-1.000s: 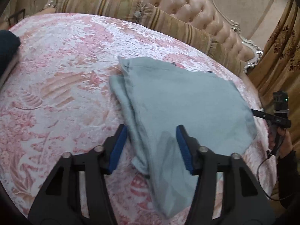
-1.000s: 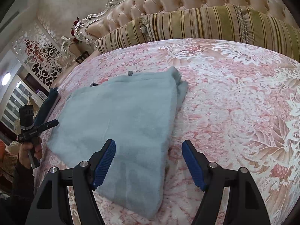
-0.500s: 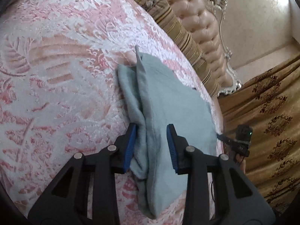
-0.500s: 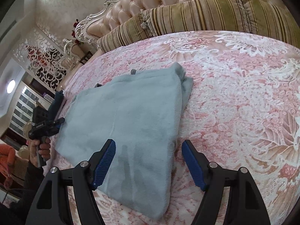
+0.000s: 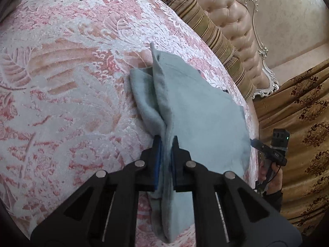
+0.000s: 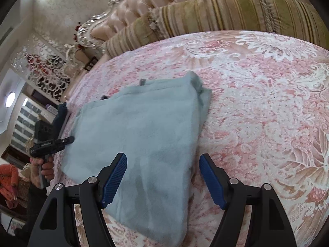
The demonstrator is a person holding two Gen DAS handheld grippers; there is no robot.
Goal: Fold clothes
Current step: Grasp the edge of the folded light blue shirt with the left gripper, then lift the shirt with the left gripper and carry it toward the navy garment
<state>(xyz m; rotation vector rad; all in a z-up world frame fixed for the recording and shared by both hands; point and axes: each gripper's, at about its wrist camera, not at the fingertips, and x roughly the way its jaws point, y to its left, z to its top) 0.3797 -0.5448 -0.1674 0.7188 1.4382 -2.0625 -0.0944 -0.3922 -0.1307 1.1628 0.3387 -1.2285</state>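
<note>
The left gripper [image 5: 166, 160] is closing, its fingers pinching the bunched left edge of the blue garment [image 5: 197, 115], which is lying near the foot edge of the bed [image 5: 61, 103], long axis running toward the headboard. The right gripper [image 6: 163, 180] is hovering, fingers apart, straddling the right edge (nothing gripped). Open bedspread is lying to either side.

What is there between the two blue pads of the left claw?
A bunched edge of the light blue garment sits between the pads of the left claw, which is closing on it. The left wrist view shows this.
</note>
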